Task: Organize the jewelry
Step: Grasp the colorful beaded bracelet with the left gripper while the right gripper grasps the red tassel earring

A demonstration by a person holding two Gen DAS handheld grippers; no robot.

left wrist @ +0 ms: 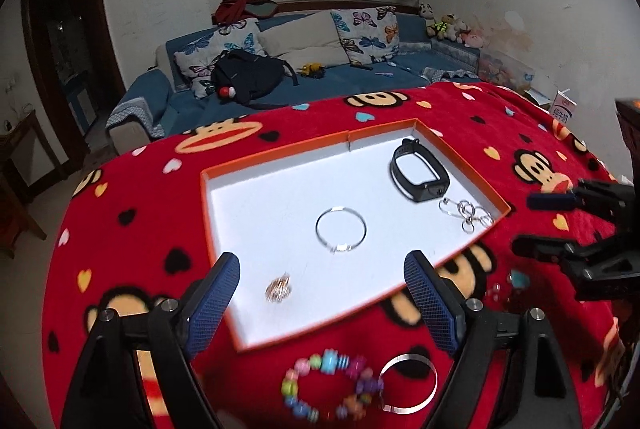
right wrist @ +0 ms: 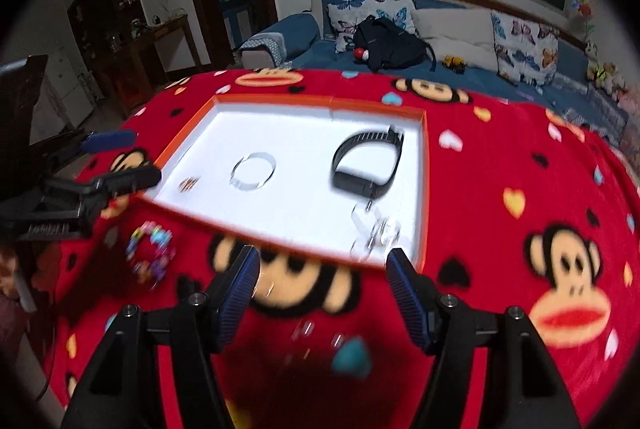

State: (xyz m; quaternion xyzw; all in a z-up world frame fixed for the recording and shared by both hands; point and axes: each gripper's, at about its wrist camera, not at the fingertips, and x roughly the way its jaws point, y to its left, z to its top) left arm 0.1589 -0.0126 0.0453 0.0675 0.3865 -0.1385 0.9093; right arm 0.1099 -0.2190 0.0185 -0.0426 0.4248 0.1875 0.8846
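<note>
Both the left gripper (left wrist: pixel 322 293) and right gripper (right wrist: pixel 320 283) hang spread and empty; the beaded bracelet (left wrist: pixel 332 387) and silver bangle (left wrist: pixel 408 381) lie outside the orange-rimmed tray (left wrist: pixel 224 171), touching, so pinching one may drag the other

A home living room is showing here: a blue sofa (left wrist: pixel 280 77) is carrying butterfly cushions (left wrist: pixel 368 33), plush toys (left wrist: pixel 452 27) are sitting in the corner, and a monkey-print red blanket (left wrist: pixel 132 205) is covering the table

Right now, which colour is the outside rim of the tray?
Orange; the tray is white inside. The left wrist view shows it best.
</note>
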